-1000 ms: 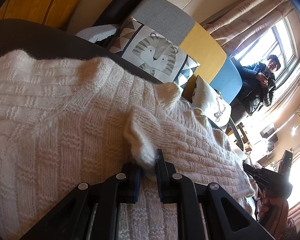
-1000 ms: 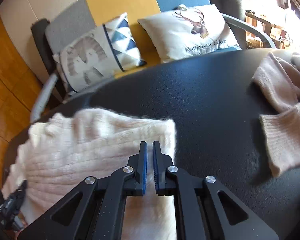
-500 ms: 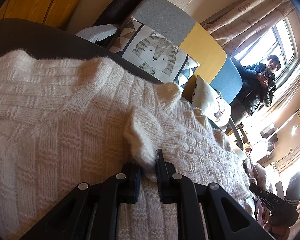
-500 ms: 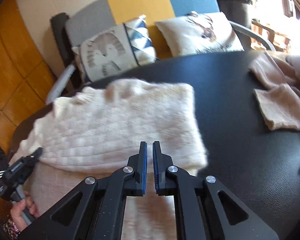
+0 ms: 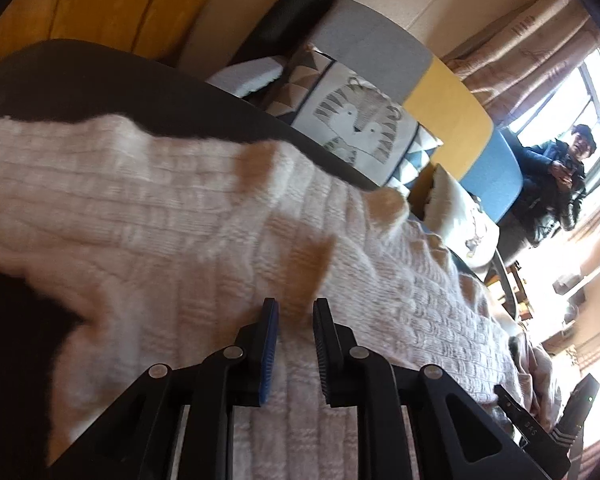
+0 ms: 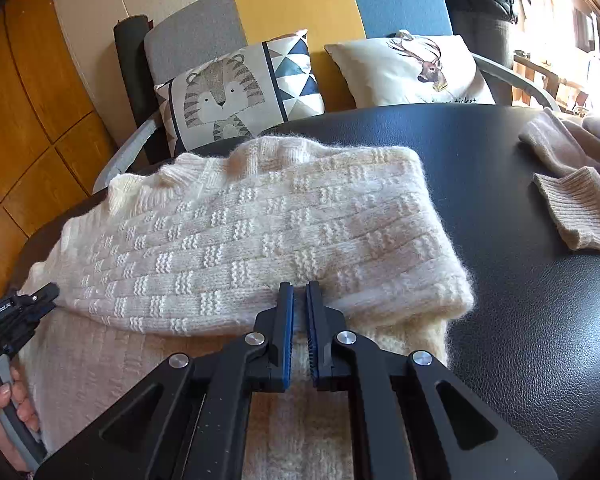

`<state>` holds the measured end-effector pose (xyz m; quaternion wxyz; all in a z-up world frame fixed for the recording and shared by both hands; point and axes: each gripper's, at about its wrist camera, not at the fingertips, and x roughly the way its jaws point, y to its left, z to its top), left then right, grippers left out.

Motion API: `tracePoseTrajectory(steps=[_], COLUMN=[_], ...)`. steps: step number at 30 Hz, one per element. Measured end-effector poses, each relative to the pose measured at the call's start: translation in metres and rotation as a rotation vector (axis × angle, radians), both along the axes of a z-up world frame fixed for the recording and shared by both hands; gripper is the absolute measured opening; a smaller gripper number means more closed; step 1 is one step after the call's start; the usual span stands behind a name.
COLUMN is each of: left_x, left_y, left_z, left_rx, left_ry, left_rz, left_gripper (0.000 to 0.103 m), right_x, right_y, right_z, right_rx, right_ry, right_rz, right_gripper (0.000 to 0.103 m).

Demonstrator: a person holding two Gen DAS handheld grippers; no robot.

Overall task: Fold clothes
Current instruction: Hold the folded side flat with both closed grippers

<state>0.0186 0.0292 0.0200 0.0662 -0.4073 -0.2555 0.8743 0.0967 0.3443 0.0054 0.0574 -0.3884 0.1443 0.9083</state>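
left wrist view: cream knit sweater [image 5: 188, 216] lay on the black desk [image 5: 100, 80], soft and floppy, left gripper [image 5: 294, 312] jaws narrowly apart, empty; right wrist view: right gripper [image 6: 297, 294] jaws nearly closed at its folded edge, grip uncertain; thick edges looked best for holding.

The sweater [image 5: 204, 216] ahead of the left claw [image 5: 294, 320] is all motion blur, so no telling if there's wool between its jaws. Right claw [image 6: 296, 304] hides the folded edge right at its tips. Off to its right, the beige knit [image 6: 576, 216] runs off-frame.
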Motion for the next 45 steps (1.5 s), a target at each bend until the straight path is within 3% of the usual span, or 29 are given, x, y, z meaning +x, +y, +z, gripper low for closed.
tracePoseTrajectory(steps=[3,6,12,14,17,22,28,32,36,45], left_x=[0.004,-0.003,-0.028,-0.037,-0.052,-0.054,-0.047,-0.039,-0.029,0.028], left_y=[-0.002,0.025,0.105,0.119,0.109,0.074,0.047,0.010,-0.054,-0.238], left_z=[0.010,0.022,0.041,0.040,0.024,0.009,0.016,0.025,0.031,0.023], left_rx=[-0.029,-0.040,-0.185,-0.263,-0.332,-0.191,-0.114,-0.130,-0.094,0.181], left_ry=[0.000,0.032,0.120,0.130,0.066,0.070,0.056,0.050,0.037,0.011], left_rz=[0.053,-0.031,-0.231,-0.252,-0.231,-0.254,-0.227,-0.163,-0.043,0.379], left_gripper=[0.018,0.019,0.019,0.019,0.019,0.022,0.022,0.022,0.022,0.026], right_x=[0.000,0.001,0.001,0.001,0.001,0.000,0.000,0.001,0.001,0.001], right_y=[0.001,0.002,0.002,0.002,0.001,-0.001,0.001,0.001,0.003,0.004], right_z=[-0.001,-0.002,-0.002,-0.002,-0.002,-0.003,-0.004,-0.004,-0.004,-0.004], right_rx=[-0.007,-0.017,-0.019,-0.019,-0.013,0.008,0.008,0.011,-0.001,-0.014], right_ry=[0.005,0.010,0.014,0.014,0.014,0.015,0.018,0.018,0.021,0.023], right_rz=[-0.002,-0.003,-0.003,-0.003,-0.004,-0.005,-0.005,-0.004,-0.003,-0.002], right_gripper=[0.007,0.007,0.007,0.007,0.007,0.007,0.007,0.007,0.007,0.007])
